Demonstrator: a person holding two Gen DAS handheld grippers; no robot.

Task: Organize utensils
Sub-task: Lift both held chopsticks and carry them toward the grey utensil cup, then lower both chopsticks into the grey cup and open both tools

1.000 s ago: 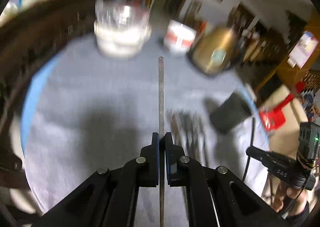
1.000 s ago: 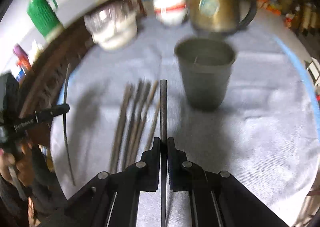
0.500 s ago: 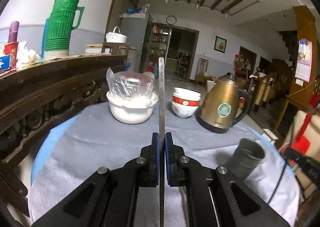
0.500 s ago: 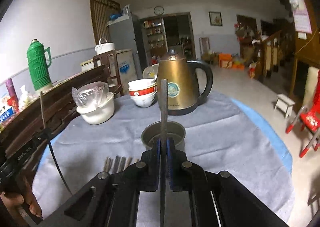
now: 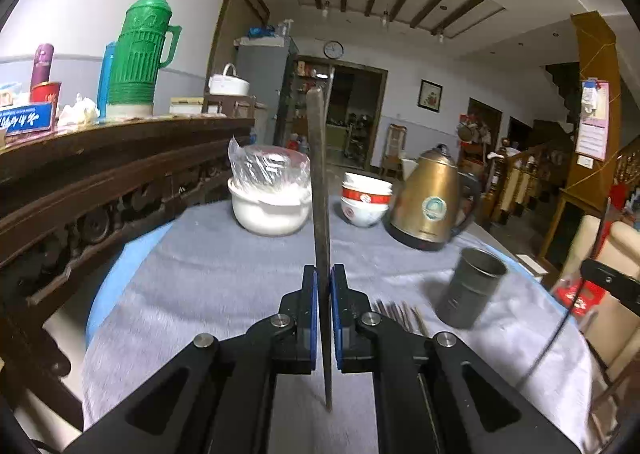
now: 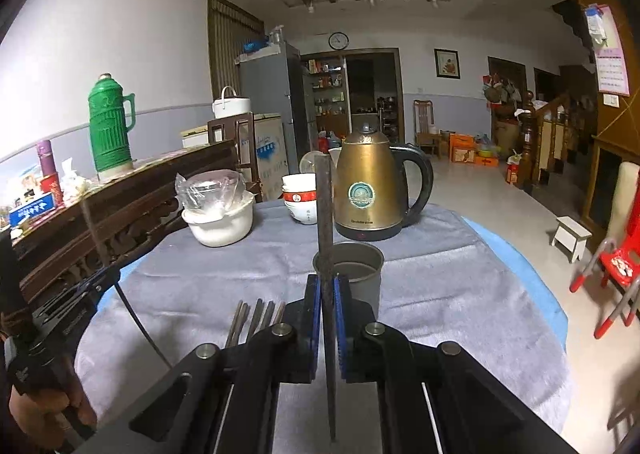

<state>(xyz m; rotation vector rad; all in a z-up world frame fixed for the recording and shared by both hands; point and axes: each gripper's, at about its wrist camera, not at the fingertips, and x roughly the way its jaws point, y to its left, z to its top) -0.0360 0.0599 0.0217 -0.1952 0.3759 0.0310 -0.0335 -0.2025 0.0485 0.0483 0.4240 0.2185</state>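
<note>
With each gripper, left (image 5: pixel 324 294) and right (image 6: pixel 328 300), pinching one chopstick (image 5: pixel 320 190) upright above the table (image 6: pixel 440 286), we judge we are mid-carry and must next tip both sticks into the metal cup (image 6: pixel 358 268) beyond the loose chopsticks (image 6: pixel 256 314).

Table (image 6: pixel 460 294), grey cloth (image 6: pixel 248 274) — kettle (image 6: pixel 370 190), cup (image 6: pixel 360 266), bowls (image 6: pixel 300 198), chopsticks (image 6: pixel 256 314).

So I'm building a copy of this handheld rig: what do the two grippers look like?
Both match. The left gripper and right gripper are matte black angular linkages with silver round pivot pins and triangular cutouts. Their fingers carry blue pads on the inner faces. A thin black cable trails from the left one, whose side bears small white lettering.
</note>
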